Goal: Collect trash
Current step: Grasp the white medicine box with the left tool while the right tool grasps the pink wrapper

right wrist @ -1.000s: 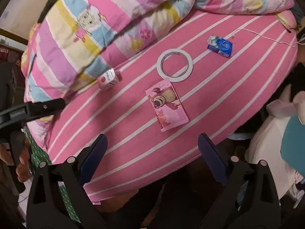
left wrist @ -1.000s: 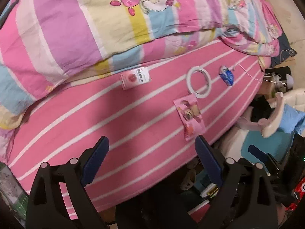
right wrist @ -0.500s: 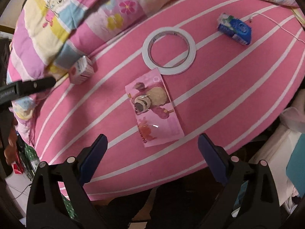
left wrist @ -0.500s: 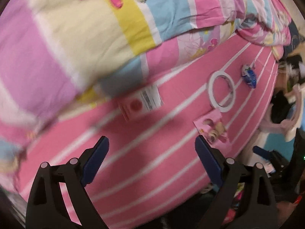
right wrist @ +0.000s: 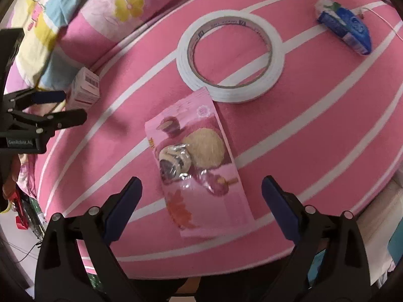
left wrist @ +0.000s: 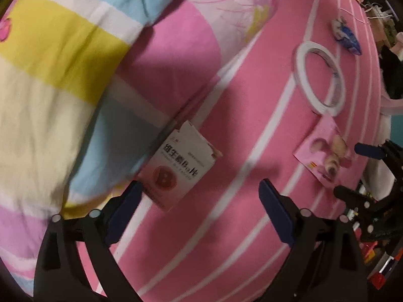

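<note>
1. Trash on a pink bed sheet (right wrist: 314, 130) w/ white stripes: small box (left wrist: 176, 173), pink wrapper (right wrist: 199, 166), blue packet (right wrist: 345, 30).
2. Left gripper (left wrist: 200, 198): jaws wide apart, nothing held, low over the sheet. Box sits at approx 11 o'clock from its midpoint, just ahead of the left finger (left wrist: 123, 211); looks to be touching the finger tip, can't confirm.
3. Box lies flat against the edge of a striped quilt (left wrist: 58, 83), which fills 9–12 o'clock of the left view. Box has a torn flap at its far end, red circle on the face.
4. Right gripper (right wrist: 201, 196): jaws wide, empty, hovering at the near end of the wrapper. Wrapper runs from betw. the finger tips toward 12 o'clock, flat on the sheet.
5. Tape roll (right wrist: 230, 56) at 12 o'clock of the wrapper, touching or just over its far corner; lies flat.
6. Blue packet at 2 o'clock in the right view, well apart from the tape, near a thin white cord (right wrist: 377, 12).
7. In the right view the left gripper (right wrist: 63, 107) shows at 9 o'clock, box (right wrist: 84, 89) right by its tips. In the left view the right gripper (left wrist: 350, 168) is at 3 o'clock, by the wrapper (left wrist: 325, 153).
</note>
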Motion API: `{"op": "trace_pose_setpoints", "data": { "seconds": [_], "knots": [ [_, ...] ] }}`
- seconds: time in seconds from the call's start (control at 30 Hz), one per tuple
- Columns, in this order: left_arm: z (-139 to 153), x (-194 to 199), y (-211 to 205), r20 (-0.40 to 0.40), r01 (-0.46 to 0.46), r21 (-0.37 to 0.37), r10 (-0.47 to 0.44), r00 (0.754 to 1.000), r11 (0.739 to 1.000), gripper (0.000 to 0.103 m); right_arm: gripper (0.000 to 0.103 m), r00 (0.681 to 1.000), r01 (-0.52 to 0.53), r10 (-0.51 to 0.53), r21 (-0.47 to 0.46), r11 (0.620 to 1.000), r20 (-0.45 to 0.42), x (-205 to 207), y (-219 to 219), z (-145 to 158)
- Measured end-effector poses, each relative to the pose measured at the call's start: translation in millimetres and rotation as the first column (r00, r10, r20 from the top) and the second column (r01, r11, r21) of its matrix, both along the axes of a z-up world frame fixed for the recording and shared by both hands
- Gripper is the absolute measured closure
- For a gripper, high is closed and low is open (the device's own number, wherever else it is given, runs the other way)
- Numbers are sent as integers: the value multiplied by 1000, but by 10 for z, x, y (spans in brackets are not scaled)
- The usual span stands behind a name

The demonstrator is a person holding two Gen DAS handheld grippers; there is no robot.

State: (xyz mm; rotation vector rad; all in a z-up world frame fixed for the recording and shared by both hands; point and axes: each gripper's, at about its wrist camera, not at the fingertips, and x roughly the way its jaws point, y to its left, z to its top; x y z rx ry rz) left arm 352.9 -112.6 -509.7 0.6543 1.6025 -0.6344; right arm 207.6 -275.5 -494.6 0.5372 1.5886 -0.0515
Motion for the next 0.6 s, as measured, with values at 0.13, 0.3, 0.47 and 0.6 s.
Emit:
{"op": "trace_pose_setpoints", "data": {
  "seconds": [0.13,0.3,0.47,0.6],
  "knots": [
    [-97,162,-20,-2,-3,15,4,1000,1000,7,8,999,-31,30,-22,999,-21,67,44,-180],
    [-230,184,-46,-38,36,58,-34,999,998,5,4,995,-93,90,-89,992,-31,143,192,-272],
    [-317,151,-5,-154,-42,8,43,987,999,10,21,998,-61,55,-143,988,-43,153,196,-258],
    [-341,231,99,-193,-162,-7,157,968,987,23,34,998,-45,40,-138,989,-38,153,145,-263]
  ]
}}
